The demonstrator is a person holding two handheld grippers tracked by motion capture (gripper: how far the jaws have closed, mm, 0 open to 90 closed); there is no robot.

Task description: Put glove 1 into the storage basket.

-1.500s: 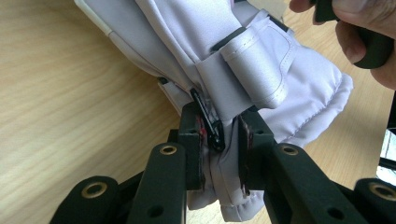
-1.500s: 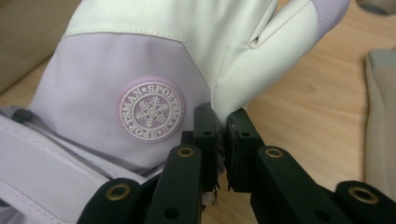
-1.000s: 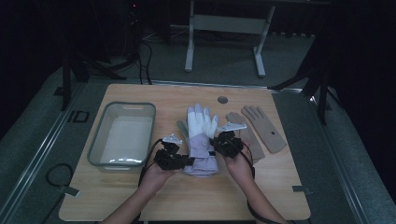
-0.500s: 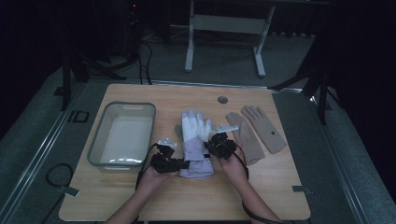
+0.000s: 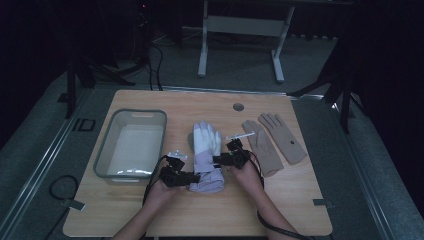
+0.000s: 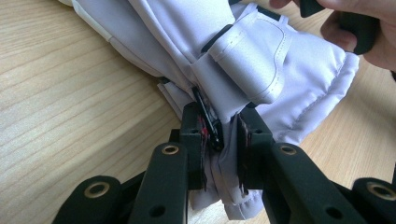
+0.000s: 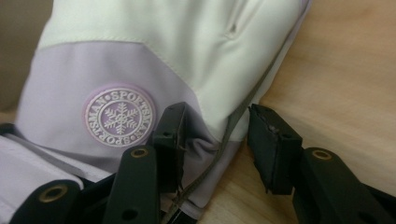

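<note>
Hands come in from the near edge, and we see our left gripper (image 6: 219, 149) pinching the cuff edge of the lilac ski glove (image 5: 206, 160), jaws narrowed on fabric and a black strap tab. Our right gripper (image 7: 215, 144) straddles the glove's side seam by the snowflake badge (image 7: 120, 115), jaws wide, not yet closed. Compared with a moment ago, the glove has slid nearer to us and leftward, away from the two tan gloves (image 5: 275, 142); we judge it is being dragged toward the clear bin (image 5: 131, 145). Beyond lie bare table (image 5: 200, 102) and a grommet hole (image 5: 238, 107); nothing blocks the way.
</note>
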